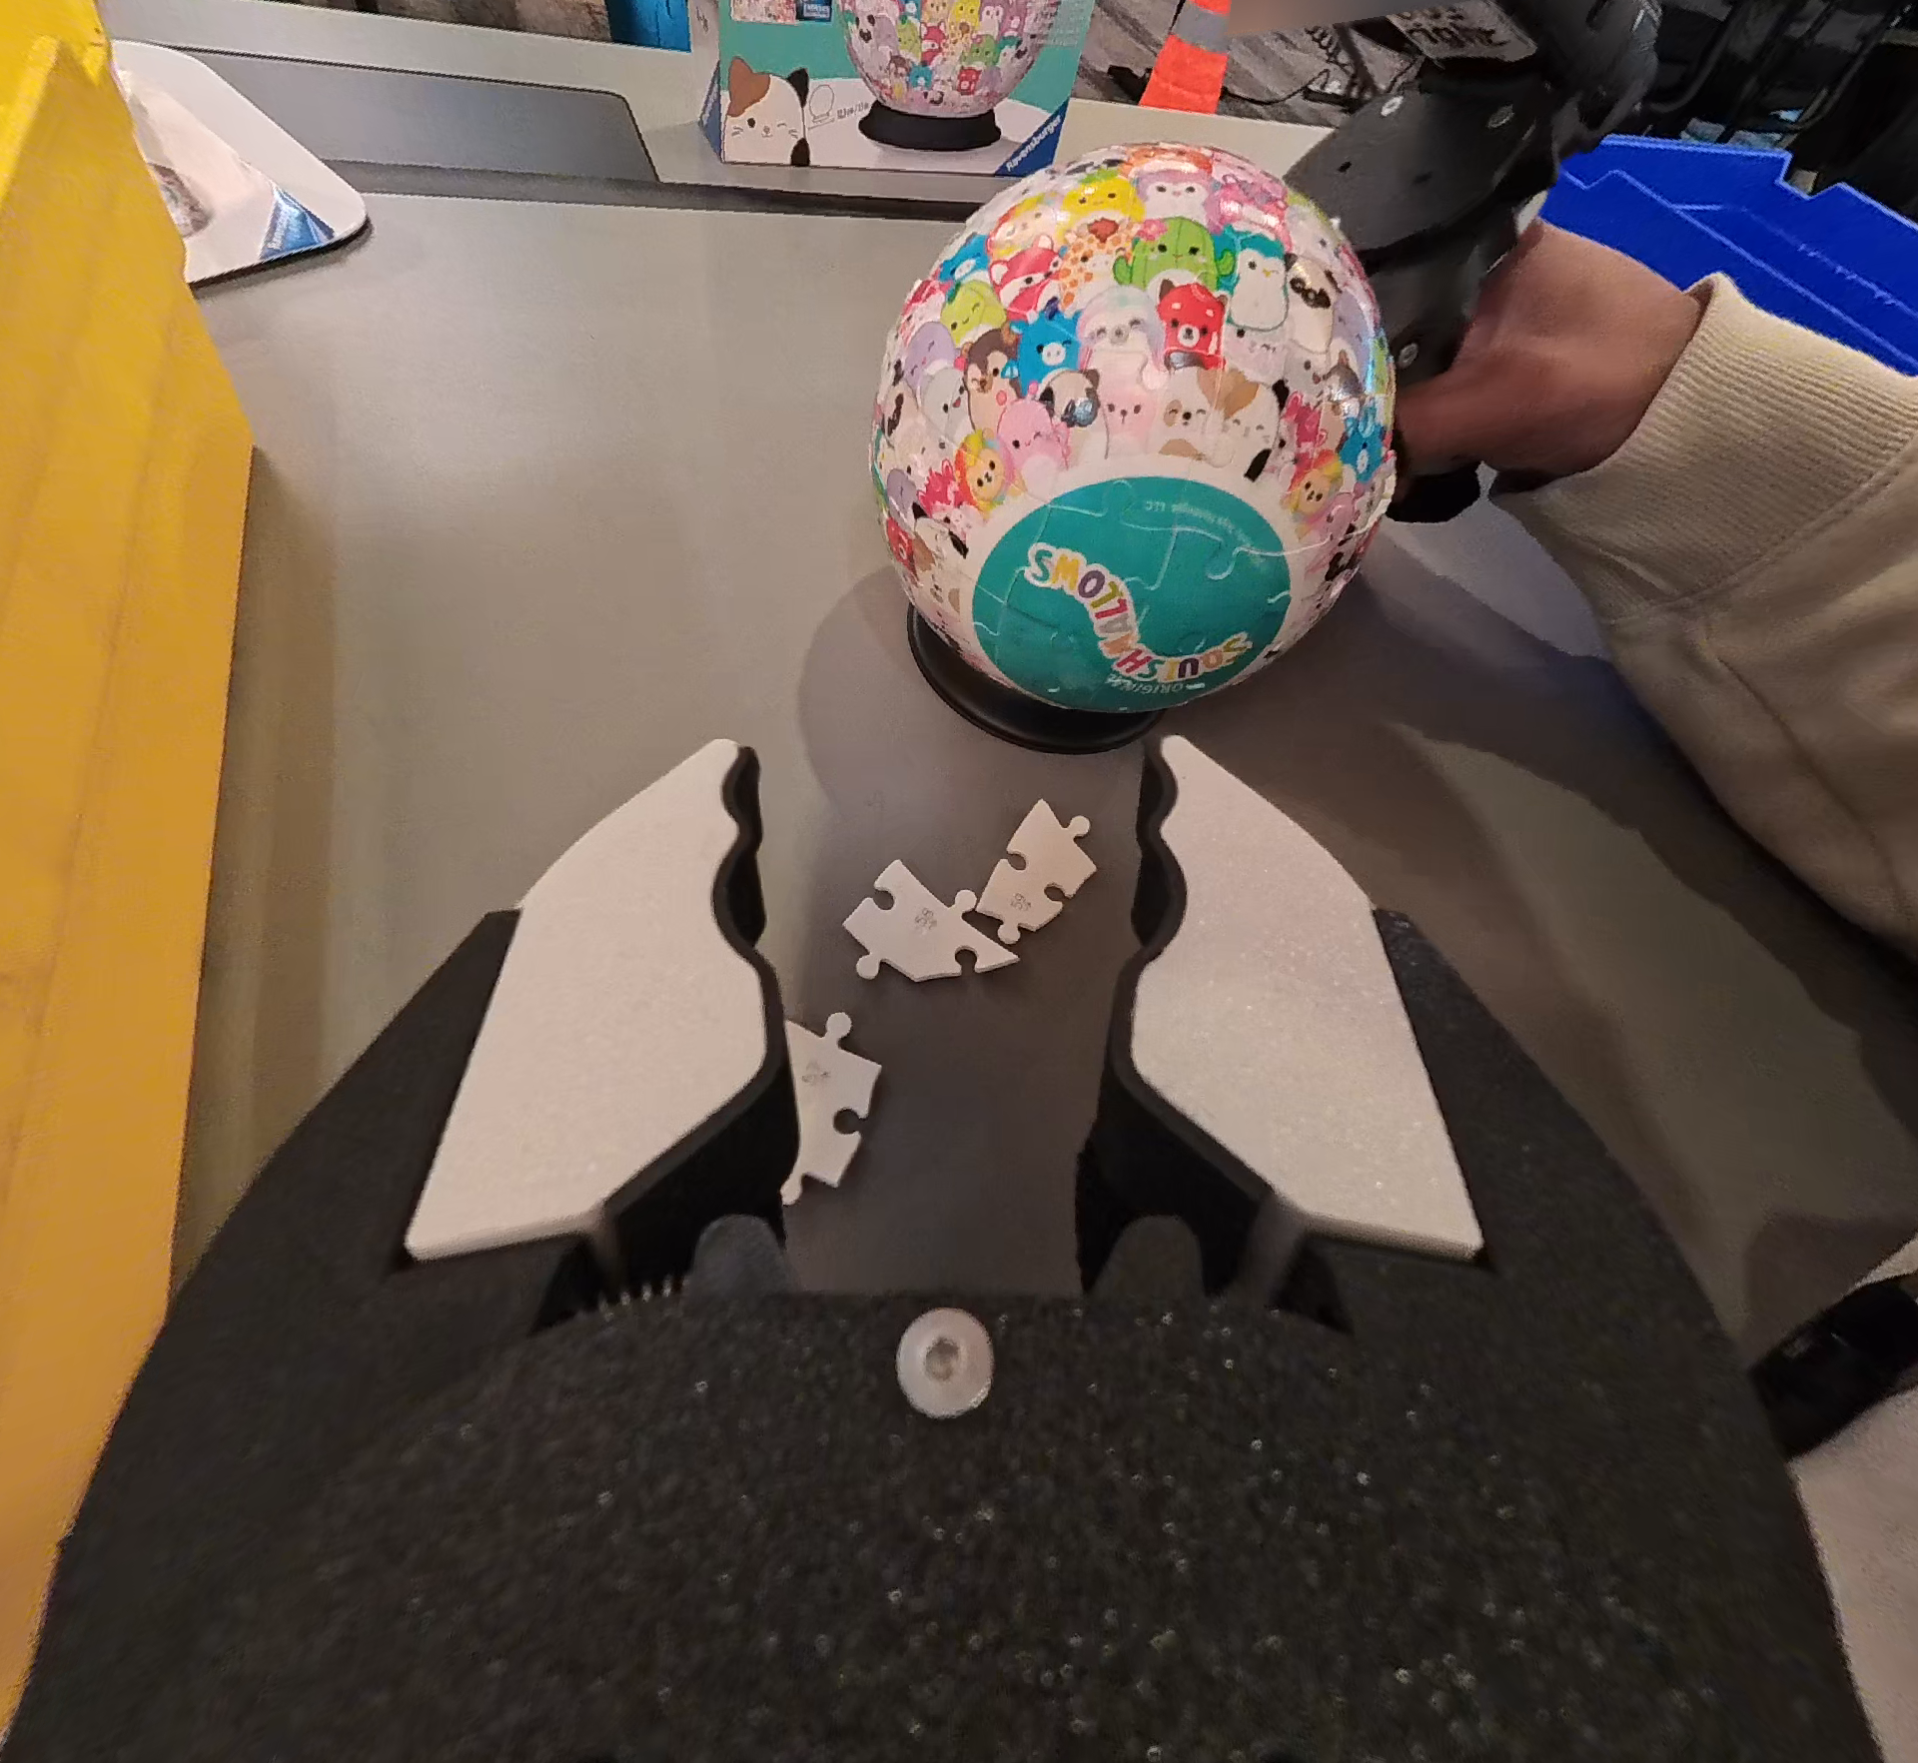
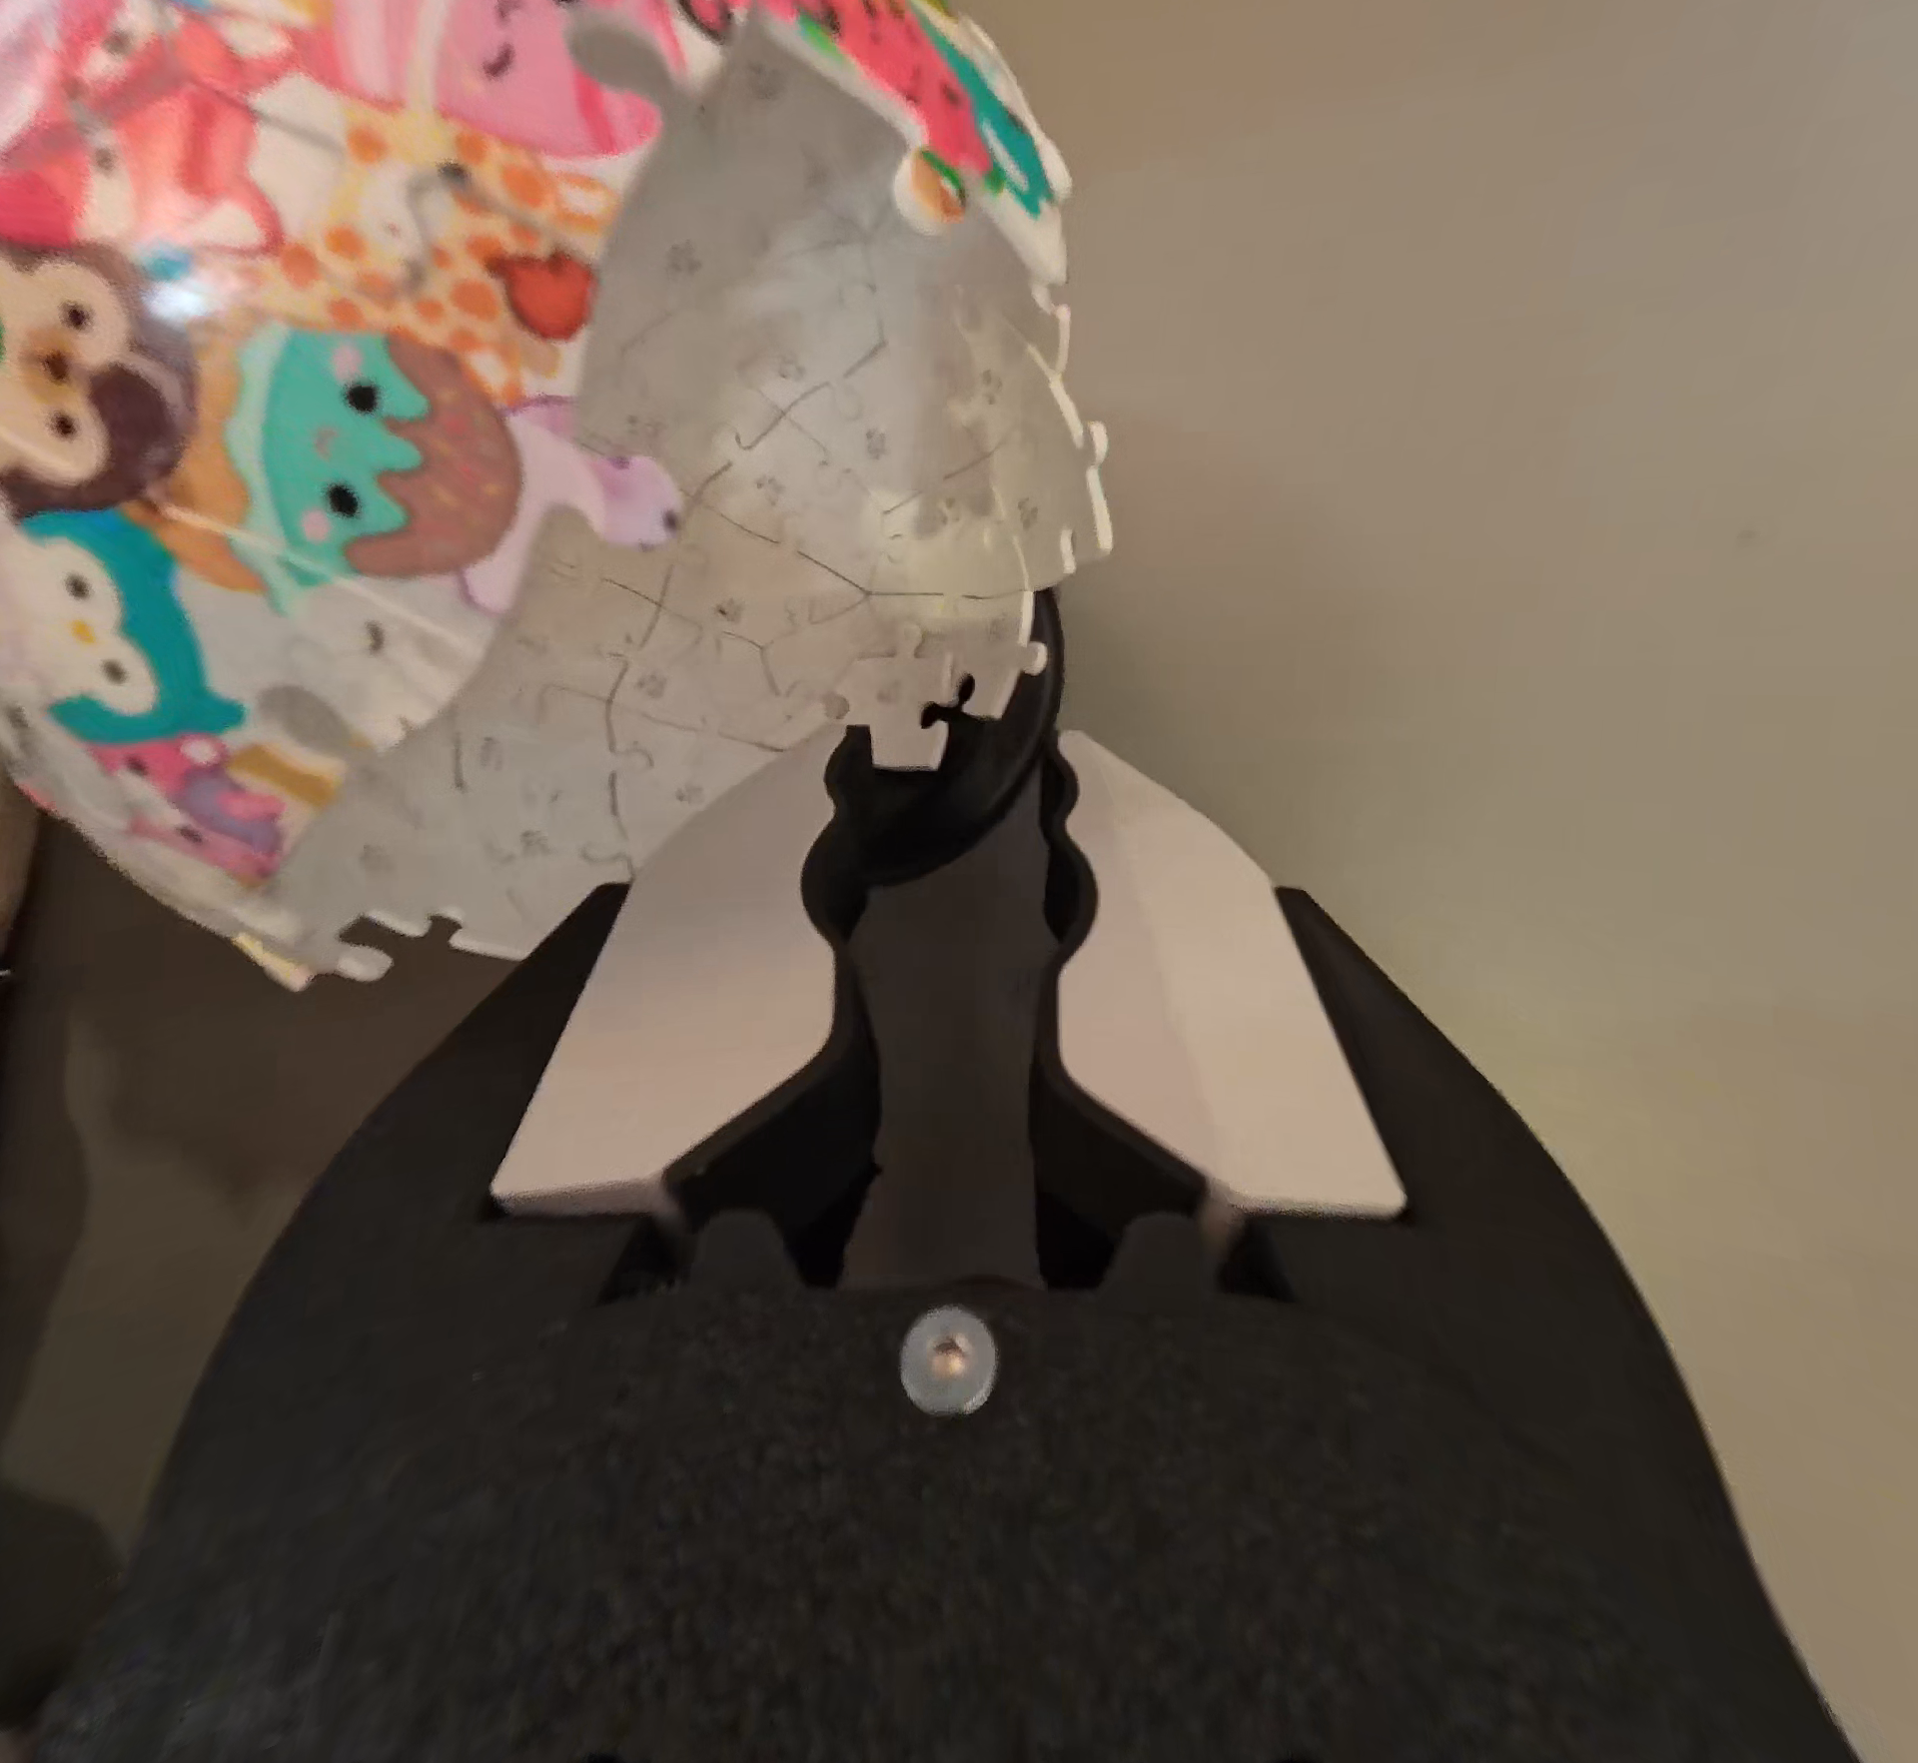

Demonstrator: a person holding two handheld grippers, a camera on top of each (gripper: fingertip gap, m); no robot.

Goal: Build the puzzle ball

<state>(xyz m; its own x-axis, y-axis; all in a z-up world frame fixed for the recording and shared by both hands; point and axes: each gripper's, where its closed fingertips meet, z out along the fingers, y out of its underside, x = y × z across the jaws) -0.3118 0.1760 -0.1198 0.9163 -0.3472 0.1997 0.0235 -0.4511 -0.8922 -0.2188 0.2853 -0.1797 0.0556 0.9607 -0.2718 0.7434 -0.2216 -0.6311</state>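
The colourful puzzle ball (image 1: 1131,426) sits tilted on a black ring stand (image 1: 1028,717) on the grey table (image 1: 519,520). My left gripper (image 1: 950,758) is open and empty, hovering over three white face-down puzzle pieces (image 1: 929,924), (image 1: 1038,867), (image 1: 825,1106). My right gripper (image 1: 1432,188) is behind the ball, its fingers hidden in that view. In the right wrist view the ball (image 2: 311,364) has an open gap showing its white inside. My right gripper (image 2: 953,748) is open at the gap's lower rim, where a white piece (image 2: 903,712) sits joined to the ball between the fingertips, not pressed.
A yellow bin (image 1: 93,572) stands along the left. The puzzle's box (image 1: 893,22) is at the back, with a white leaflet (image 1: 239,177) at back left. A blue bin (image 1: 1744,229) is at back right. A hand and cream sleeve (image 1: 1713,509) hold the right gripper. Tip to tip, the grippers are about 15 cm apart.
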